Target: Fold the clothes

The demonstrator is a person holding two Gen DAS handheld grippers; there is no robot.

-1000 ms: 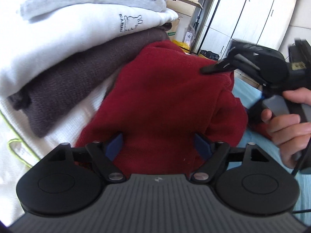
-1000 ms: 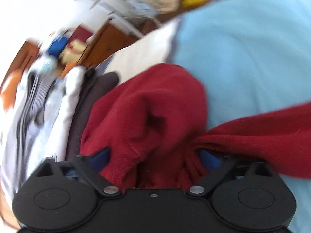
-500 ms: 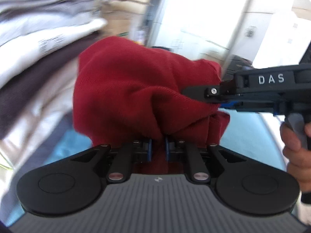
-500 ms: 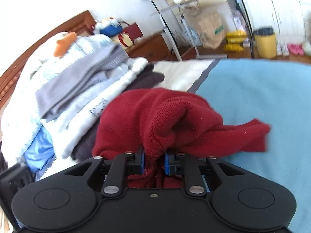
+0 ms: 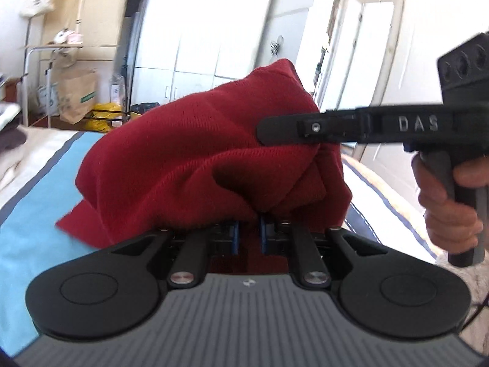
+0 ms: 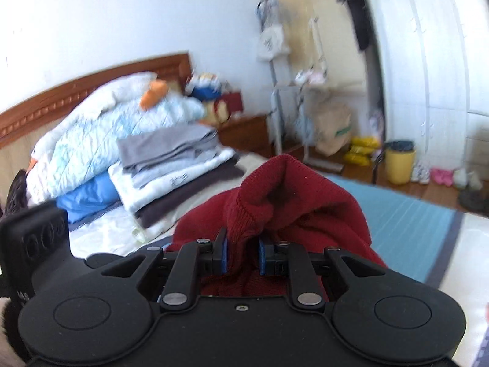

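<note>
A dark red knitted sweater (image 5: 195, 159) hangs bunched above the blue bedspread (image 5: 27, 238). My left gripper (image 5: 248, 238) is shut on a fold of it at its lower edge. My right gripper (image 6: 241, 255) is shut on another fold of the same sweater (image 6: 308, 214). In the left wrist view the right gripper's finger (image 5: 293, 128) reaches in from the right, pressed into the cloth, with a hand (image 5: 449, 202) on its handle. A stack of folded clothes (image 6: 177, 168) lies on the bed, left of the sweater.
A pale blue quilt (image 6: 107, 140) is heaped against the wooden headboard (image 6: 91, 82). A clothes rack (image 6: 281, 98), a paper bag (image 6: 333, 128) and a yellow bin (image 6: 398, 165) stand on the floor beyond the bed. White wardrobe doors (image 5: 214, 30) fill the far wall.
Both grippers went from open around the sweater to shut on it, then lifted it off the bed and swung it away from the folded stack.
</note>
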